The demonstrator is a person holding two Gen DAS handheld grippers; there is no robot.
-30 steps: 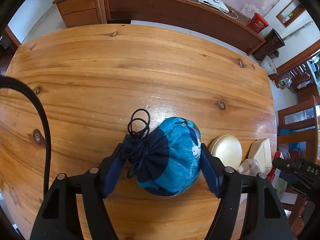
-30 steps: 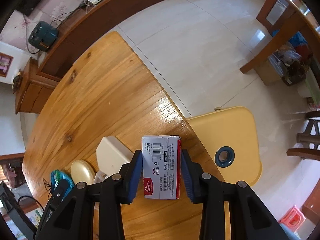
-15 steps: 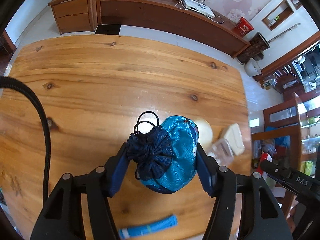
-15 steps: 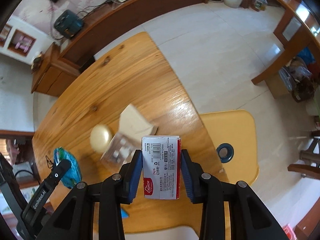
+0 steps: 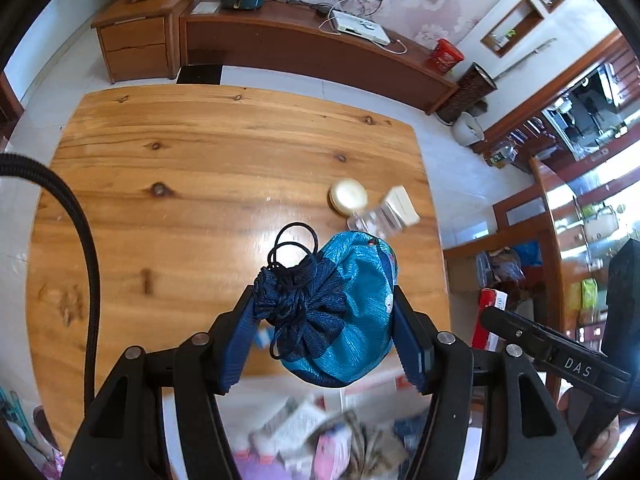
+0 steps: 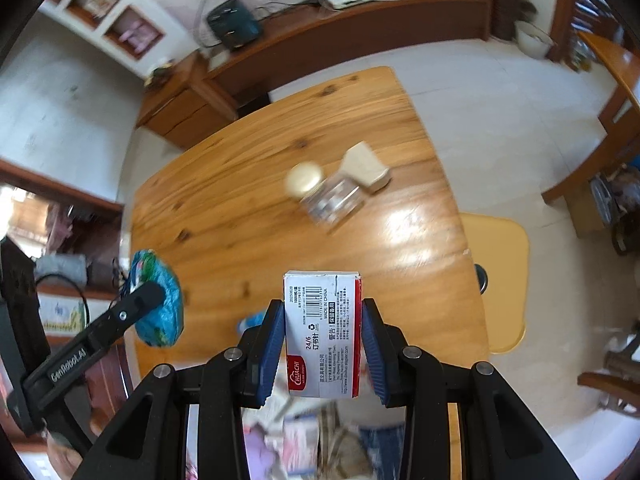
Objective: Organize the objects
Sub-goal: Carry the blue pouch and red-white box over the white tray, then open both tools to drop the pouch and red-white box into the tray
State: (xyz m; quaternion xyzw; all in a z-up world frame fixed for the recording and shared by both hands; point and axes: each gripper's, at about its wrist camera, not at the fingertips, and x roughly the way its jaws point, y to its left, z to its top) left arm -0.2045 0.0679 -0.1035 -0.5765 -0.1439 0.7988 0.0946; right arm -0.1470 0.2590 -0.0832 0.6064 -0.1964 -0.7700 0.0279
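Left hand-held gripper clamped on blue drawstring pouch, right hand-held gripper on staple box; both held high above table.

Below both tools a jumble of pink, white and dark items is smeared beyond recognition; the clear plastic box on the wooden worktop is motion-blurred, contents unreadable; a small blue object is half hidden.

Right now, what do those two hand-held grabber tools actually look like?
Both are matte black plastic frames with silver screw heads, each ending in two dark blue ribbed pads. The left gripper has a thick black cable curving beside it. Seen from the right gripper, the left one's side reads "GenRobot.AI" in white; the right one's side shows "DAS". No sleeves are visible.
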